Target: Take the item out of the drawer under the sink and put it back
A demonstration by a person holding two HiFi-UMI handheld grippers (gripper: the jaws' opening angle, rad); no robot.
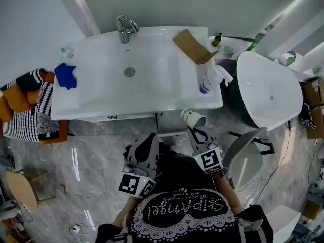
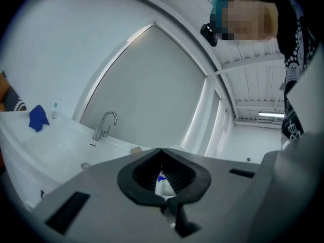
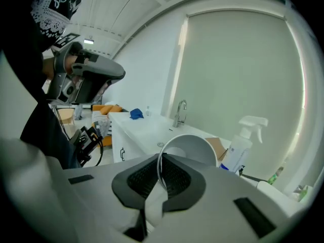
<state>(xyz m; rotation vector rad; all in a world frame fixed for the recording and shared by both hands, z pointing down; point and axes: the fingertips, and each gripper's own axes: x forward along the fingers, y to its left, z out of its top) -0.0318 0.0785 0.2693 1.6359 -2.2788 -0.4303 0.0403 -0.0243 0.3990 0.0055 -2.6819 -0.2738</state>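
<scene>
R claw: my right gripper [image 3: 161, 161] is closed tight, its pads pinching the rim of the cup.
Item: white paper cup w/ small dark specks [image 1: 193, 118]. I have it in the air just in front of the counter's front edge, right of the basin. It's tipped on its side, w/ the open mouth toward the claw.
L claw: my left gripper [image 2: 162, 153] has its jaw tips meeting, so I read it as closed. A white-and-blue bit shows in the hollow behind the tips; I can't tell what it is. In head view this claw sits low, left of the right one, close to my body.
Counter: long white sink counter [image 1: 101, 92] w/ the basin in the middle and a chrome curved faucet [image 1: 125, 28] at the back.
Left end: crumpled blue cloth [image 1: 66, 76] on the counter, near the edge.
Right end: white plastic spray bottle w/ blue label [image 1: 212, 79] lying on the counter. A flat brown cardboard piece [image 1: 192, 47] is just behind it.
Drawer: from these views I can't tell if it's open or shut.
Me: black top w/ white lace print [image 1: 182, 211] fills the bottom of head view.
</scene>
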